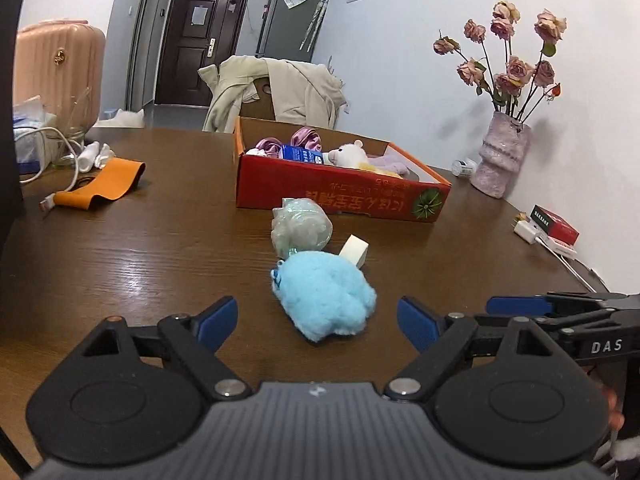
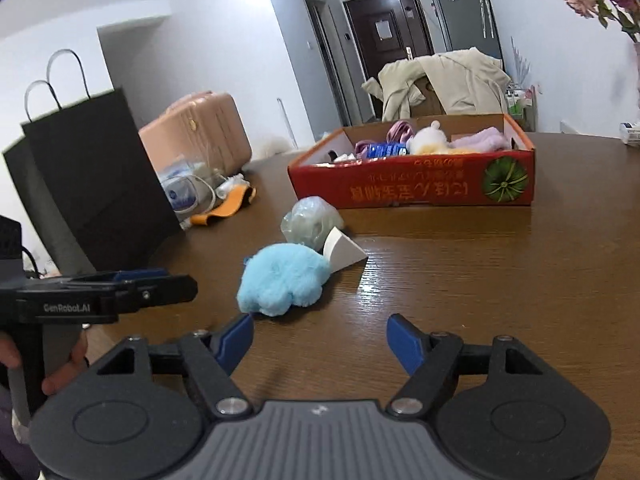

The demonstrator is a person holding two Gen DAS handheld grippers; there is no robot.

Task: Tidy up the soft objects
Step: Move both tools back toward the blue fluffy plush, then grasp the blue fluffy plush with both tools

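Hovering low over the brown tabletop (image 1: 140,240), the left tongs (image 1: 316,320) stand spread wide with nothing between the blue pads, and the fluffy blue plush (image 1: 326,294) lies on the wood just ahead of them, right in line with the gap. Past the plush sits a white wedge sponge (image 1: 355,250), touching it or nearly so, and beside that a pale green mesh puff (image 1: 301,224). Farther ahead is the red cardboard box (image 1: 340,196), already holding a white stuffed toy (image 1: 350,154), purple scrunchies (image 1: 306,138) and a lilac cloth (image 1: 390,162). The right tongs (image 2: 320,340) are spread too, empty, with the plush ahead and to their left, clear of the pads. Off to the left tongs' right, a vase of dried roses (image 1: 502,156) stands near the wall; to their left lies an orange strap (image 1: 100,184).
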